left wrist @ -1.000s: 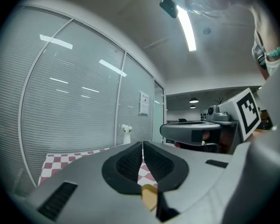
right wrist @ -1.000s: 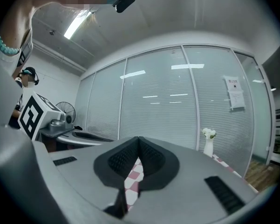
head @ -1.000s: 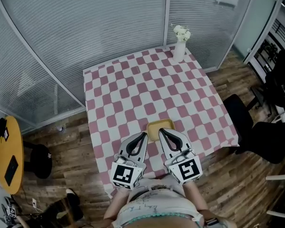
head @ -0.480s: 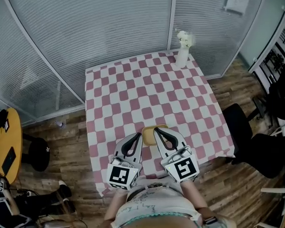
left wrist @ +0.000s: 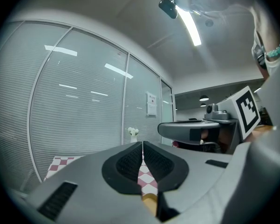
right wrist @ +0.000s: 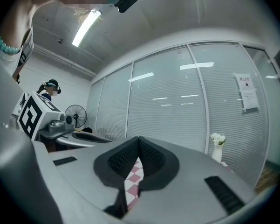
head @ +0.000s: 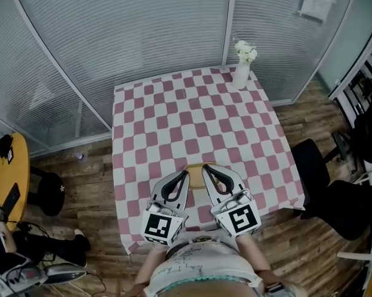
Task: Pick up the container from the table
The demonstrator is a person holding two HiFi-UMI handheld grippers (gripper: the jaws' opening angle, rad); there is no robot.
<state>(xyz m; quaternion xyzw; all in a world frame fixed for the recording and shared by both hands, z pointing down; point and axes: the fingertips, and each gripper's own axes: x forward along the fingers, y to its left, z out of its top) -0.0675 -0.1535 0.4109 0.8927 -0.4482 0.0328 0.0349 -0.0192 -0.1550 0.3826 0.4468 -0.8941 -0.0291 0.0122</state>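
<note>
Open worktop ahead, crowded only at the near edge.
The checked worktop [head: 173, 116] lies open across its middle and left side, leaving broad room for either gripper to pass. 1 vase [head: 241, 74] of flowers stands at the far right corner, close before the glass wall [head: 142, 36]. At the near edge the container [head: 194, 166] sits hemmed between the left gripper [head: 186, 174] and the right gripper [head: 205, 167], both closed tight. A black chair [head: 325, 184] stands off the right side.
</note>
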